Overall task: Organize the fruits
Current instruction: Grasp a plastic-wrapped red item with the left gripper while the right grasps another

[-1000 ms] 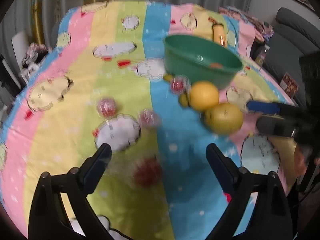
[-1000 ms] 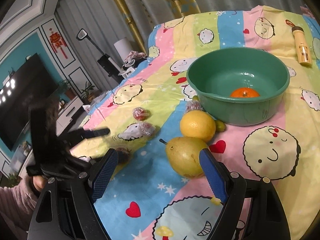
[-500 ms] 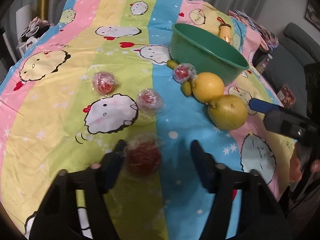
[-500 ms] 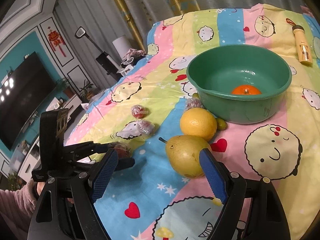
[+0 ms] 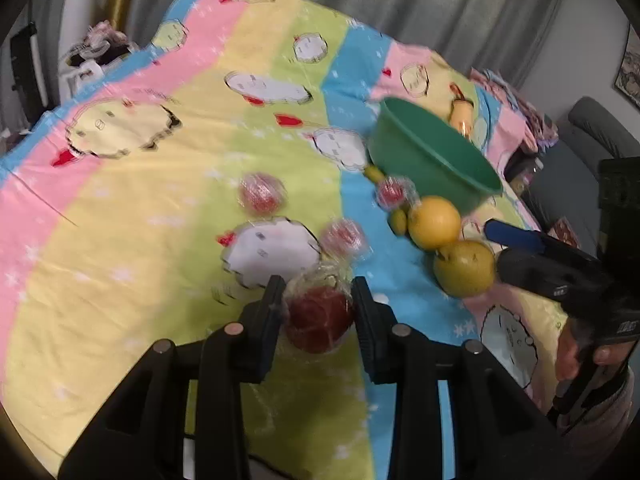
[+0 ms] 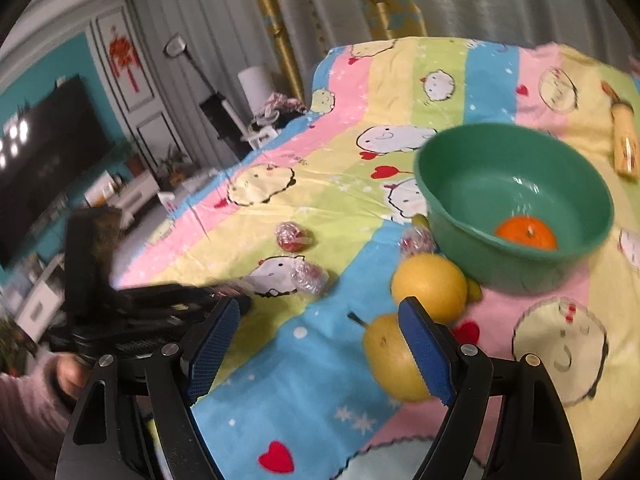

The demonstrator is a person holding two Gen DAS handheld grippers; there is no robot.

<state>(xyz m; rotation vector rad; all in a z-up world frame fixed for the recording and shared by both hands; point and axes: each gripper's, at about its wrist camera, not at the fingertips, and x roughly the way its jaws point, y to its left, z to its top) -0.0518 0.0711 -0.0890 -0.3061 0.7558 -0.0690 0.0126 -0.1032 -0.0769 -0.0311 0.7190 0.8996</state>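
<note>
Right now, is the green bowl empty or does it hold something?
Not empty. The green bowl holds one orange fruit on its bottom; nothing else shows inside.

Striped cloth [image 6: 344, 184] w/ pink, yellow, lime, blue bands & cartoon faces, green bowl [image 6: 516, 268], orange fruit [image 6: 526, 234] inside, yellow citrus [image 6: 428, 286], yellow-green pear [image 6: 390, 360], dark red wrapped fruit [image 5: 318, 318], blue-padded right tool [image 6: 320, 354], black left tool [image 5: 316, 312]

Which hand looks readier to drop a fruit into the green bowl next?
Left: the left gripper is shut on the plastic-wrapped red fruit; the right gripper is open and holds nothing.
</note>
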